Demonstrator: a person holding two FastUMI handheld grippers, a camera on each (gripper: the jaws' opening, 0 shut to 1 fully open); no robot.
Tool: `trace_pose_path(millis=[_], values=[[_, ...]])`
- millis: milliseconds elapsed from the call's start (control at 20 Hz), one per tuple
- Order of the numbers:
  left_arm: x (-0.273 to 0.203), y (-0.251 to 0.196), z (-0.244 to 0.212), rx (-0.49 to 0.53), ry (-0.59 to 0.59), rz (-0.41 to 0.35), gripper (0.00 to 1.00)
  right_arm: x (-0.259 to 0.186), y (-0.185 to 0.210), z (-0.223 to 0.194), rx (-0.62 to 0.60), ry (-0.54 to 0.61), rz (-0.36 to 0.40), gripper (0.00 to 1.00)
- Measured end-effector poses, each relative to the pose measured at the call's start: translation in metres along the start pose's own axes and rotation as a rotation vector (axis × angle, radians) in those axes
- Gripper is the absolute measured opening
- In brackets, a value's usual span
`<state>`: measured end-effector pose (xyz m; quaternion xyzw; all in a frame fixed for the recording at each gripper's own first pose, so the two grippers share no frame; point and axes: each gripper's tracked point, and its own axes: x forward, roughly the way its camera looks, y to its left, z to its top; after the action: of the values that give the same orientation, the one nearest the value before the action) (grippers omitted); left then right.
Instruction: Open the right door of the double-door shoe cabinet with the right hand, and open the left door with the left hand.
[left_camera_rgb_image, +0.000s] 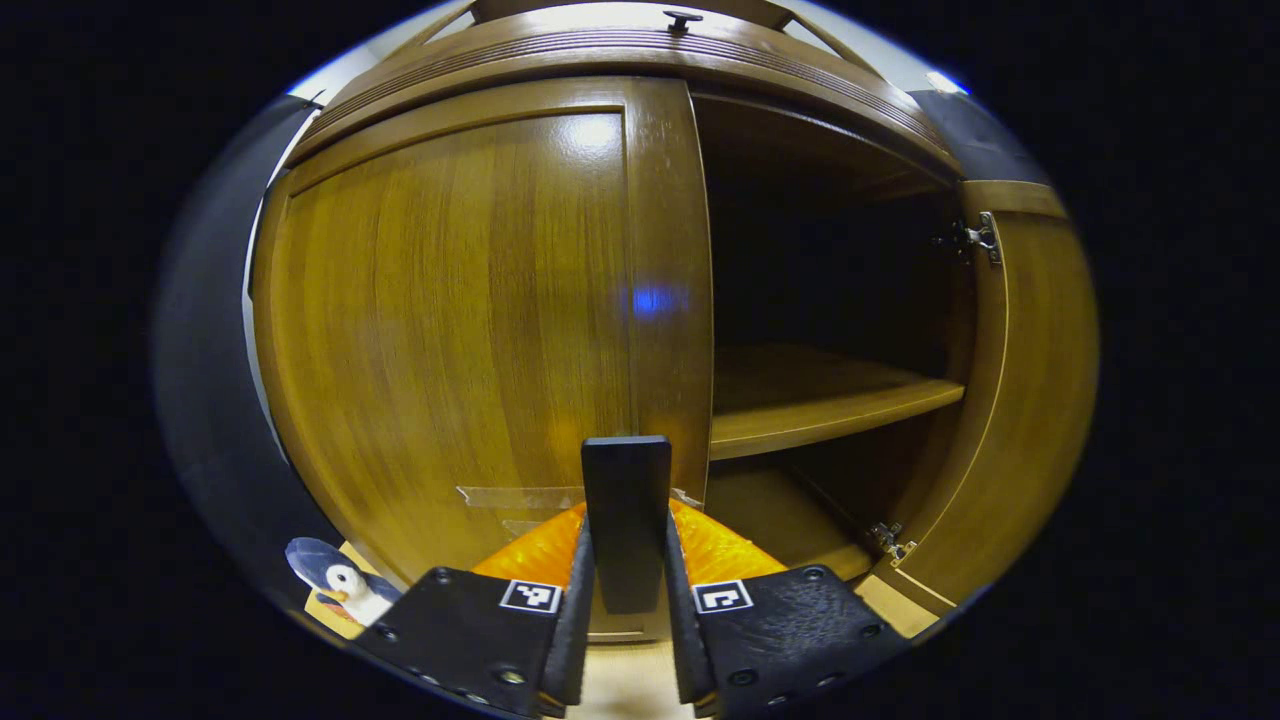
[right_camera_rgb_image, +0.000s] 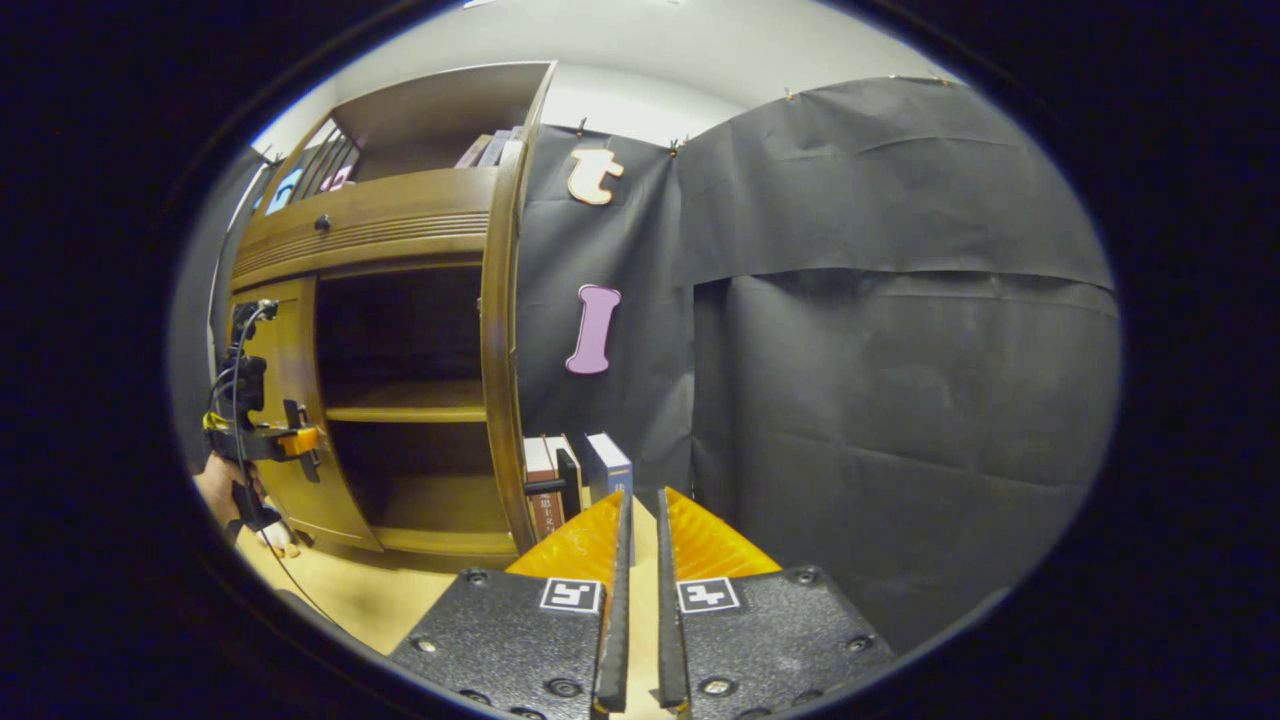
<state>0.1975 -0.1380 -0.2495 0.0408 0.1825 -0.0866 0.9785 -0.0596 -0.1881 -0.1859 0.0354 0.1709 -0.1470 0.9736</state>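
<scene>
— Inside the shoe cabinet (left_camera_rgb_image: 640, 60), what is sitting on record?

— Right half standing exposed: one wooden shelf (left_camera_rgb_image: 820, 400) crossing the middle and a bottom board (left_camera_rgb_image: 780, 515) under it, both lying bare in the left gripper view. Right door (left_camera_rgb_image: 1020, 390) is hanging swung out on two metal hinges (left_camera_rgb_image: 975, 238). Left door (left_camera_rgb_image: 470, 330) is lying flush with the cabinet front.

— Grippers?

— Left gripper (left_camera_rgb_image: 627, 530) is pressing both fingers narrowly onto the dark upright handle (left_camera_rgb_image: 626, 500) at the left door's inner edge. In the right gripper view the same gripper is showing at the left door, with a hand (right_camera_rgb_image: 222, 492) behind it. Right gripper (right_camera_rgb_image: 640, 540) is hanging away from the cabinet, fingers nearly together with a thin gap, gripping nothing.

— Upper compartment?

— Books (right_camera_rgb_image: 490, 148) are leaning in the open shelf above the drawer band, which is carrying a small knob (left_camera_rgb_image: 683, 18).

— Surroundings?

— More books (right_camera_rgb_image: 580, 480) are standing upright on the floor (right_camera_rgb_image: 370, 590) at the cabinet's right edge, against the black cloth wall (right_camera_rgb_image: 880, 400). A penguin toy (left_camera_rgb_image: 340, 585) is sitting by the cabinet's lower left corner.
</scene>
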Motion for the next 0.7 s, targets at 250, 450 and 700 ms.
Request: trace_pose_path(millis=[250, 450, 700], values=[[-0.004, 0.0, -0.002, -0.036, 0.01, -0.009, 0.3, -0.01, 0.003, -0.001, -0.003, 0.001, 0.008, 0.21], [-0.022, 0.003, -0.007, -0.033, 0.016, 0.008, 0.3, -0.011, 0.006, -0.003, -0.003, -0.002, 0.024, 0.26], [-0.046, 0.006, -0.012, -0.051, 0.023, 0.027, 0.3, -0.021, 0.016, -0.011, 0.002, 0.005, 0.06, 0.28]])
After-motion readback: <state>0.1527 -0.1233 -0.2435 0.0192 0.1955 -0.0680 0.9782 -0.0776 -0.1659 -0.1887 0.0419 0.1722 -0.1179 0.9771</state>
